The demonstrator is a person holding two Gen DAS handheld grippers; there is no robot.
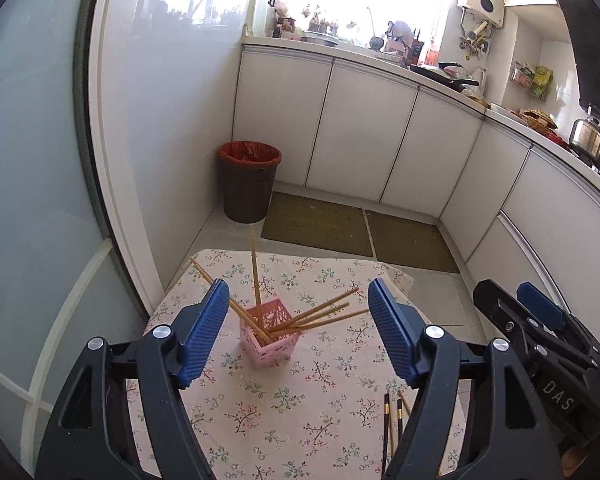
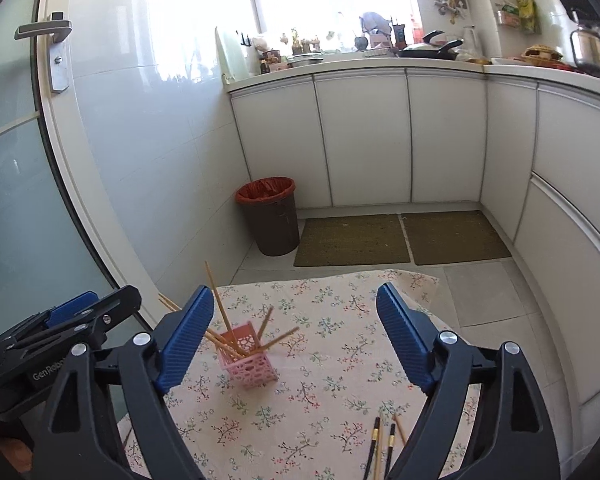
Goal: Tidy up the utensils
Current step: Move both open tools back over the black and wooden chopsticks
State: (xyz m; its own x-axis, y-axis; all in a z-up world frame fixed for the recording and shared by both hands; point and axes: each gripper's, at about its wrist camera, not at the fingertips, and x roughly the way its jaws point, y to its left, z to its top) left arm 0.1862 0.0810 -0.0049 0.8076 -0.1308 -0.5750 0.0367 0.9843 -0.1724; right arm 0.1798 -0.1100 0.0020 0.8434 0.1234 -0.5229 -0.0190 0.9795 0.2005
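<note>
A pink lattice holder (image 1: pixel 269 339) stands on the floral tablecloth (image 1: pixel 300 412) with several wooden chopsticks (image 1: pixel 324 314) leaning out of it. It also shows in the right wrist view (image 2: pixel 247 365) with its chopsticks (image 2: pixel 219 304). Loose chopsticks, black and wooden, lie near the table's front right (image 1: pixel 393 420), (image 2: pixel 380 446). My left gripper (image 1: pixel 296 332) is open and empty, above and in front of the holder. My right gripper (image 2: pixel 296 340) is open and empty, to the right of the holder. Each gripper shows at the edge of the other's view.
A dark bin (image 1: pixel 249 184) with a red liner stands on the floor by the wall. Two brown mats (image 2: pixel 400 238) lie before white cabinets (image 2: pixel 364 136). The counter holds a pan (image 2: pixel 430 50), a kettle (image 1: pixel 588 136) and clutter. A glass door (image 2: pixel 16 200) is at the left.
</note>
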